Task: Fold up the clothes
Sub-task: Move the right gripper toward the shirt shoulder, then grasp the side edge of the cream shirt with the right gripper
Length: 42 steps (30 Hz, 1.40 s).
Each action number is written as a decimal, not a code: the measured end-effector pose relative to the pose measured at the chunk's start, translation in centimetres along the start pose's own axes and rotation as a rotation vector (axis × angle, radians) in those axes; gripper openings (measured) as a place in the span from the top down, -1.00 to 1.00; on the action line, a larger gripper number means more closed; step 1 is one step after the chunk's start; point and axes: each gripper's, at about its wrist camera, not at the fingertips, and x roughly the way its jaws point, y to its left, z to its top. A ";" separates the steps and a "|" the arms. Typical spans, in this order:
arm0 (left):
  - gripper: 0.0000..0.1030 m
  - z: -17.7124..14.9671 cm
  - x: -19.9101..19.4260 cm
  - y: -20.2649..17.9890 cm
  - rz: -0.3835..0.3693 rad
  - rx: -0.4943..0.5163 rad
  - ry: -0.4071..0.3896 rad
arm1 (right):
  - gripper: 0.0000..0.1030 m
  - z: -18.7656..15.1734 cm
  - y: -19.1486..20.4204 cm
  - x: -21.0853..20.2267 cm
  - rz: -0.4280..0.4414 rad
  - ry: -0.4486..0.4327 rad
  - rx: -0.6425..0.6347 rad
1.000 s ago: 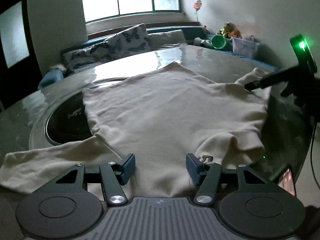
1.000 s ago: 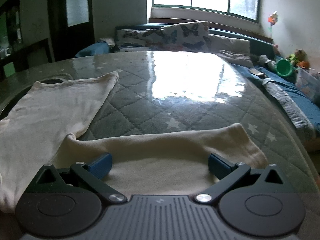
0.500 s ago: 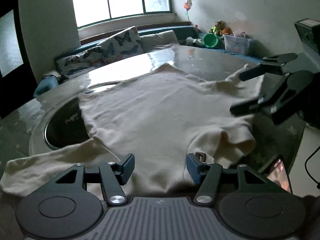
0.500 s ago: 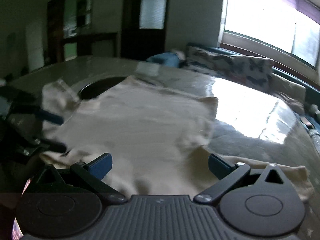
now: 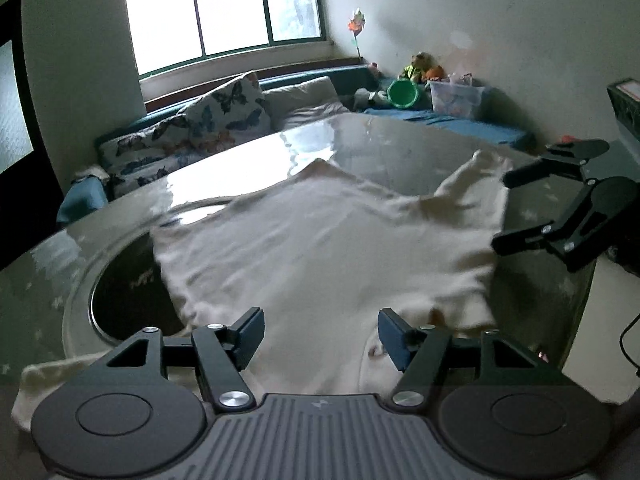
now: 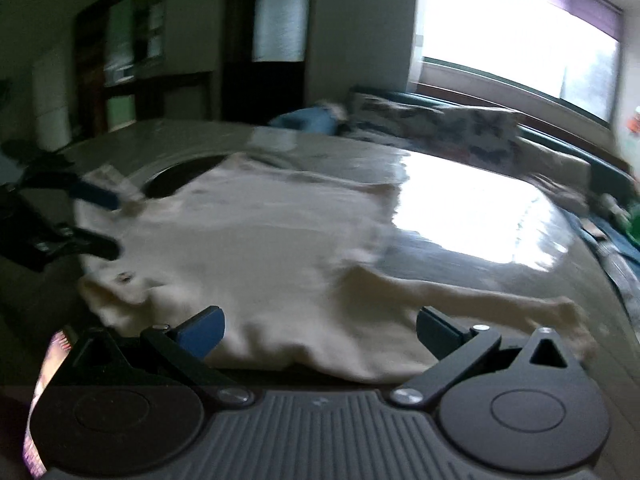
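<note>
— So, left wrist view first: where does the job stand?

— Your left gripper sits at the bottom centre with its jaws wide apart and nothing between them, hovering over the near edge of the cream top. The top fills the middle of the frame, spread over the glossy table with its body flat but wrinkled. One sleeve trails to the lower left, another peaks at the right. You can see no fold in it, so as I judge it the folding is all left to do.

— And room to move?

— At the left the top overlaps the dark round inset. Your right gripper enters from the right edge, jaws spread, just beside the right sleeve. The far half of the table is bare and open.

— Now the right wrist view?

— It is blurred. Your right gripper at the bottom centre is wide and holds nothing, with the top beneath and ahead. A sleeve runs toward the lower right, near the table's edge. Your left gripper shows at the left edge. The bright table at the right is free.
</note>
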 end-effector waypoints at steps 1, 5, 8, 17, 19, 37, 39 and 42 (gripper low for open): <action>-0.29 0.4 0.3 -0.1 -0.005 0.002 -0.003 | -1.00 0.0 -0.8 -0.1 -0.024 0.000 0.026; -0.29 1.8 1.7 -1.2 -0.044 0.024 -0.013 | -1.00 -0.2 -4.1 -0.6 -0.121 0.000 0.130; -0.29 2.8 3.1 -2.5 -0.078 0.045 -0.011 | -0.99 -0.5 -6.8 -0.7 -0.192 0.000 0.218; -0.29 4.4 7.1 -5.0 -0.174 0.032 0.078 | -0.76 -1.8 -13.5 0.1 -0.320 0.024 0.411; -0.29 4.4 7.6 -5.1 -0.192 0.014 0.093 | -0.66 -2.0 -14.7 0.7 -0.335 0.039 0.458; -0.34 4.5 9.4 -6.6 -0.215 0.017 0.144 | 0.32 -3.3 -18.0 1.6 -0.365 0.055 0.591; -0.34 4.6 9.4 -6.6 -0.213 0.016 0.143 | 0.55 -3.4 -18.3 1.5 -0.361 0.050 0.610; -0.34 4.6 9.4 -6.6 -0.212 0.012 0.143 | 0.73 -3.5 -18.7 1.1 -0.356 0.034 0.627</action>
